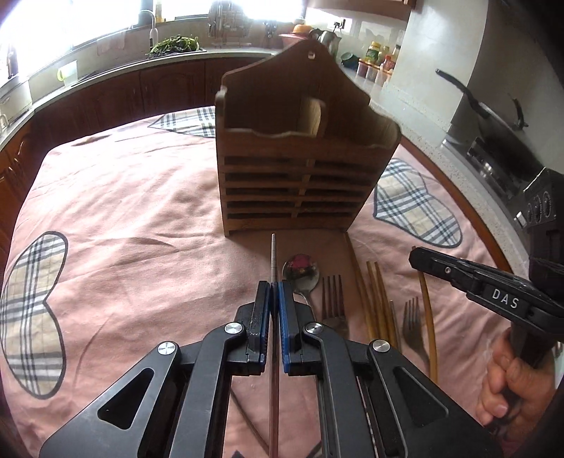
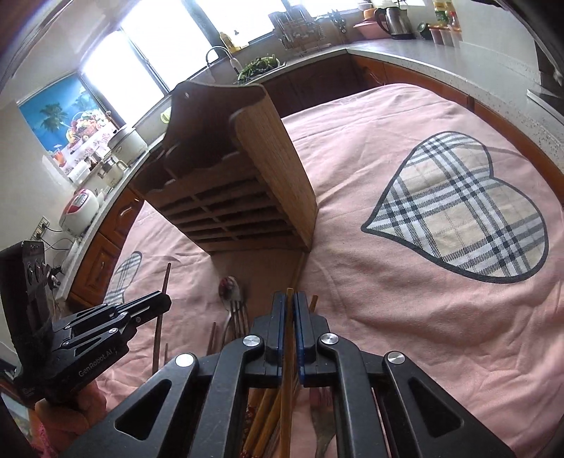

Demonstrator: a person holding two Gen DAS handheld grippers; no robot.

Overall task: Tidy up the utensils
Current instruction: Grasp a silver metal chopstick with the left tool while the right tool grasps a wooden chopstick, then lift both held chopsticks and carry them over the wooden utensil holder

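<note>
Pink cloth (image 1: 141, 211) printed with plaid hearts (image 2: 458, 208) covers the table in both views. Legible writing: "DAS" in white on the side of the right gripper (image 1: 423, 259), and "GenRobot.AI" on the body of the left gripper (image 2: 165, 299). A wooden utensil holder (image 1: 299, 158) stands upright on the cloth, its slatted front facing the left wrist camera and a divider splitting it into two compartments; nothing can be seen inside them. On the cloth just in front of the holder lie a spoon (image 1: 300, 273), two forks (image 1: 331, 299), and several bamboo chopsticks (image 1: 375, 299), side by side. The left gripper (image 1: 274, 292) is clamped on a dark chopstick with a pale tip (image 1: 273, 259), which runs between the blue pads and points toward the holder. The right gripper (image 2: 289, 306) is clamped on a light bamboo chopstick (image 2: 289, 352), held clear of the others below it. A hand (image 1: 507, 380) grasps the right gripper's handle. Beyond the table, a grey counter (image 2: 405, 53) on dark wood cabinets runs round the room, carrying a sink with greens (image 1: 174, 44), a dish rack (image 1: 229, 24), a kettle (image 2: 393, 17), jars and a rice cooker (image 2: 79, 209). Bright windows sit above the counter.
</note>
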